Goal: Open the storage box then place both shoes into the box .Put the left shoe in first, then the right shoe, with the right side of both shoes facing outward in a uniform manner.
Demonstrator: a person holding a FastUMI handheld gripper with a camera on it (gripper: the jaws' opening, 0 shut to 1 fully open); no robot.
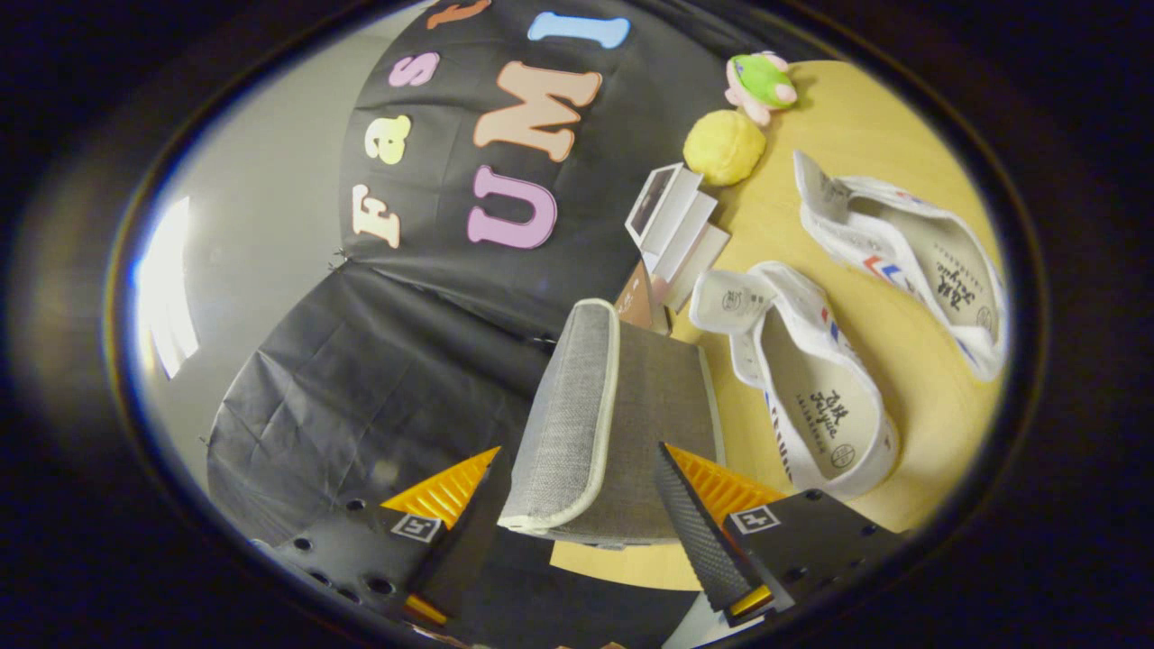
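Gripping the grey fabric storage-box lid [577, 415] between our gripper's [577, 509] fingers, we see two white canvas shoes [811, 379] beyond them.

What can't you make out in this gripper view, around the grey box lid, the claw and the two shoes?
- Storage box: its inside is hidden behind the raised lid.
- Claw: whether both fingers press the lid; the lid covers the contact.
- Nearer shoe and farther shoe: which is left or right is unclear from this tilted view.
- Small cards beyond the box: print too small.
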